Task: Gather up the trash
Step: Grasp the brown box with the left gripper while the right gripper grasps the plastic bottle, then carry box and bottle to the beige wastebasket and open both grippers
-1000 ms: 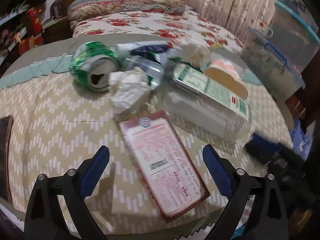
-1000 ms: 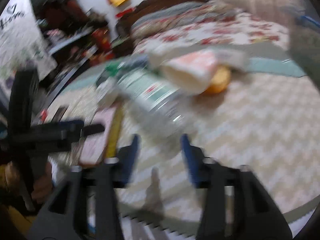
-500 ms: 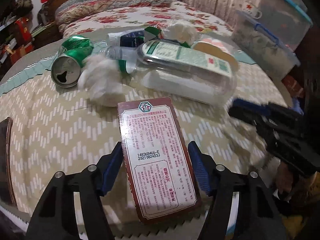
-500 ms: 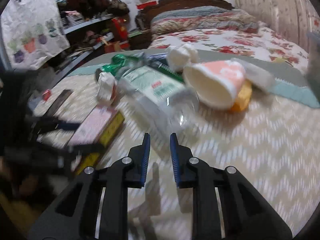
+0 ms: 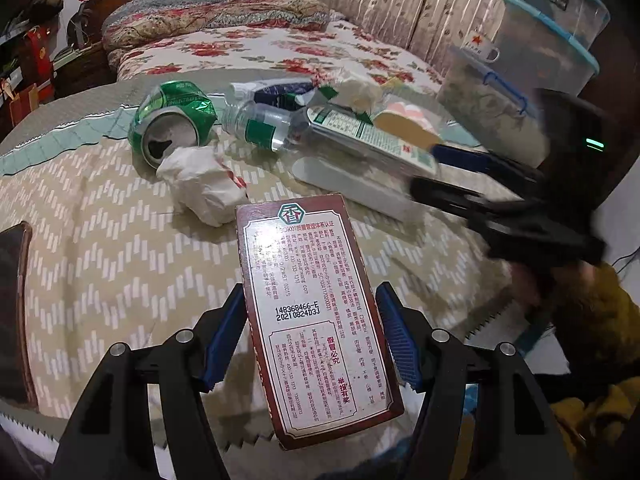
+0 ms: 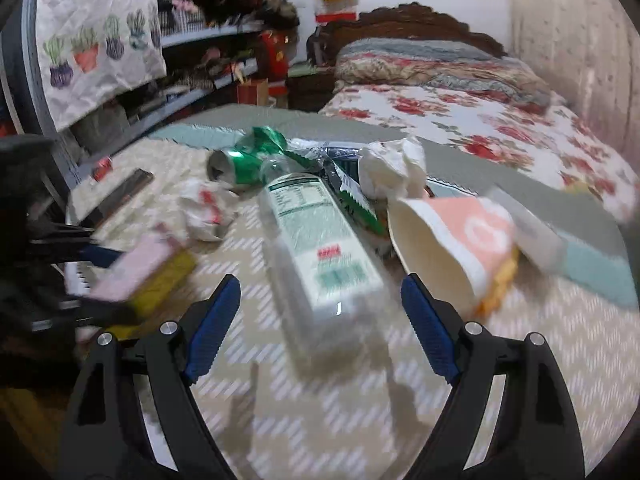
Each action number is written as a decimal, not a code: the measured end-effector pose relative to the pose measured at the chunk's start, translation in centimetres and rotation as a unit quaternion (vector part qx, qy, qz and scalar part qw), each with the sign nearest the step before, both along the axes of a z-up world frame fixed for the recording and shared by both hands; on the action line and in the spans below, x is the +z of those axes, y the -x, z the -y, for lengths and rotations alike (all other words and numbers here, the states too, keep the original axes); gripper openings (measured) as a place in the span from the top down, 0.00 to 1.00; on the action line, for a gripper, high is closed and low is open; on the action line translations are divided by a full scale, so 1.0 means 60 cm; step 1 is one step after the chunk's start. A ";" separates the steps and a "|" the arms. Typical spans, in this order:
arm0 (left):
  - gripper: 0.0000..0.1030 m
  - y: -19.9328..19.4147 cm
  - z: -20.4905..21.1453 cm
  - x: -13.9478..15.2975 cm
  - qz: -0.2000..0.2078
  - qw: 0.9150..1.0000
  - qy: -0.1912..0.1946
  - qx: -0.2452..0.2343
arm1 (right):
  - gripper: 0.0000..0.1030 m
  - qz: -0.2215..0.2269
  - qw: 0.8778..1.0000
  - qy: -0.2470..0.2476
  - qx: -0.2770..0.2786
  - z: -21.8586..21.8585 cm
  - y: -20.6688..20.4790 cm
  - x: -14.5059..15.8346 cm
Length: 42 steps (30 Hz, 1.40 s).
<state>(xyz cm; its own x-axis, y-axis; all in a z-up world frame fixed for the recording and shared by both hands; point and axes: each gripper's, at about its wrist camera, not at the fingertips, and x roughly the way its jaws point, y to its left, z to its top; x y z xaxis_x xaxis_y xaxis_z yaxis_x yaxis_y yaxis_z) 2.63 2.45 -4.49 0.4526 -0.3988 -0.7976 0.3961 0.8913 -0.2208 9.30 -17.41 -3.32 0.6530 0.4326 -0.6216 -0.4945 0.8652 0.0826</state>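
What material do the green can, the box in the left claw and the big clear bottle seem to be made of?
Can: thin metal, glossy, dented and creased.
Box: printed cardboard, probably, with flat faces and sharp edges.
Bottle: clear plastic, see-through, with a paper-like label.

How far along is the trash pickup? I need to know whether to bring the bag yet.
Nothing looks collected yet. In hand: the left tool is shut on the printed carton. The right tool, whose jaws have just been opening, stands open around the clear plastic bottle. Left on the cloth: the crushed green can, crumpled paper and the paper cup.
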 end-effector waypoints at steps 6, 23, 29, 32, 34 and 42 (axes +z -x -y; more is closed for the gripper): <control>0.40 0.005 -0.010 0.009 0.003 1.000 0.013 0.002 | 0.36 -0.033 0.999 -0.016 0.023 0.006 0.019 -0.014; 0.40 -0.009 0.121 -0.030 -0.011 0.996 -0.018 -0.087 | 0.20 -0.041 0.998 0.002 -0.039 0.103 0.158 -0.058; 0.40 -0.001 0.136 -0.020 -0.010 0.994 -0.028 -0.103 | 0.38 -0.067 0.995 -0.061 -0.029 0.117 0.166 -0.065; 0.40 -0.001 0.194 -0.009 -0.004 0.988 -0.034 -0.153 | 0.38 -0.065 0.990 -0.109 -0.058 0.172 0.201 -0.061; 0.40 -0.007 0.237 -0.004 -0.003 0.982 -0.035 -0.184 | 0.38 -0.055 0.985 -0.133 -0.093 0.213 0.222 -0.058; 0.40 -0.042 0.535 0.010 -0.006 0.936 -0.027 -0.350 | 0.37 -0.035 0.889 -0.293 -0.350 0.470 0.305 -0.071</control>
<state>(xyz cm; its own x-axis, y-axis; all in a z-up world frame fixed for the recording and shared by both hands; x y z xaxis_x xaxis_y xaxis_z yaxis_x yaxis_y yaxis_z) 5.16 -29.66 -3.90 0.0863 -0.5531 -0.8286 0.8856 0.4237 -0.1906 -9.00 -45.60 -7.58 0.8581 0.1984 -0.4735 0.1732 0.7564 0.6308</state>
